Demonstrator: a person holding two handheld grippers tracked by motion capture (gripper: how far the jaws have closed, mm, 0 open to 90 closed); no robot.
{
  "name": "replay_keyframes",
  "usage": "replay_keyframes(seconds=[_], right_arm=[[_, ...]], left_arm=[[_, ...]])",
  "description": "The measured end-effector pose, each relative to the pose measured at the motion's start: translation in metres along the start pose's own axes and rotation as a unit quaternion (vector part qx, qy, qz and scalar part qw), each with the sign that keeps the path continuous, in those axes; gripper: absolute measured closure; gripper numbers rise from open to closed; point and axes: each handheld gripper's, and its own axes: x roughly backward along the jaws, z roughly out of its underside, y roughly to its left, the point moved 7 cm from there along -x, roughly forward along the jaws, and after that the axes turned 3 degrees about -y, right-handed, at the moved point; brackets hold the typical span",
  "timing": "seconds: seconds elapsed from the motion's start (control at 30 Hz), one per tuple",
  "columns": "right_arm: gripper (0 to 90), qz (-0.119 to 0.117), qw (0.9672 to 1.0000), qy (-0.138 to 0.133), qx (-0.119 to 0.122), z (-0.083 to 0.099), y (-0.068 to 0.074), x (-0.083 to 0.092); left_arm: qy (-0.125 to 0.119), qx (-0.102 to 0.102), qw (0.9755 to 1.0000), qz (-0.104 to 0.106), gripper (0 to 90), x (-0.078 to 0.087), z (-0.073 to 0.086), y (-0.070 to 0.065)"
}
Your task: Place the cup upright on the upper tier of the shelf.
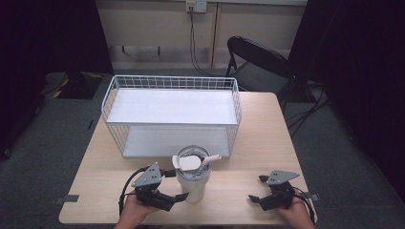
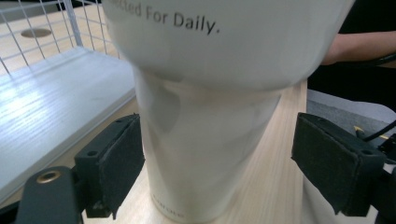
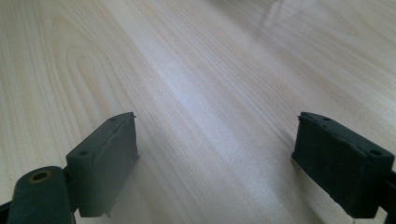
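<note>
A white tumbler (image 1: 192, 183) with a clear lid and a white straw stands upright on the wooden table (image 1: 248, 138), just in front of the wire rack. My left gripper (image 1: 175, 186) is open, its jaws to either side of the tumbler's lower body. In the left gripper view the tumbler (image 2: 205, 140) stands between the pads (image 2: 119, 161); the left pad is close against it and the right pad is apart. My right gripper (image 1: 257, 188) rests open near the table's front right, nothing between its jaws. The right gripper (image 3: 215, 158) looks onto bare wood.
A white two-shelf wire rack (image 1: 172, 107) stands across the middle of the table, both shelves bare. A black folding chair (image 1: 258, 62) stands behind the table's far right corner. The table's front edge runs just below both hands.
</note>
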Motion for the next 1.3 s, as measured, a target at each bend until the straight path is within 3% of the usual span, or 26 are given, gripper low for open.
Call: replay_keyframes(seconds=[0.23,0.57,0.73,0.83,0.97,1.17,1.3], right_arm=[[12.9,0.000,1.0000,0.000,0.000,0.000,0.000,0.000],[12.9,0.000,1.0000,0.000,-0.001,0.000,0.000,0.000],[12.9,0.000,1.0000,0.000,-0.001,0.000,0.000,0.000],[12.9,0.000,1.0000,0.000,-0.001,0.000,0.000,0.000],[12.9,0.000,1.0000,0.000,-0.001,0.000,0.000,0.000],[12.9,0.000,1.0000,0.000,-0.001,0.000,0.000,0.000],[12.8,0.000,1.0000,0.000,-0.001,0.000,0.000,0.000]], left_arm=[[-0.021,0.000,0.9997,-0.008,15.3,-0.007,-0.005,0.000],[-0.027,-0.009,0.9994,-0.018,9.5,-0.026,-0.006,0.003],[-0.052,-0.015,0.9982,-0.025,7.0,-0.036,-0.009,0.003],[-0.078,-0.024,0.9961,-0.034,7.0,-0.040,-0.010,0.002],[-0.093,-0.032,0.9942,-0.044,7.7,-0.042,-0.012,0.001],[-0.096,-0.055,0.9926,-0.049,8.6,-0.044,-0.013,-0.004],[-0.093,-0.058,0.9927,-0.050,8.7,-0.044,-0.013,-0.005]])
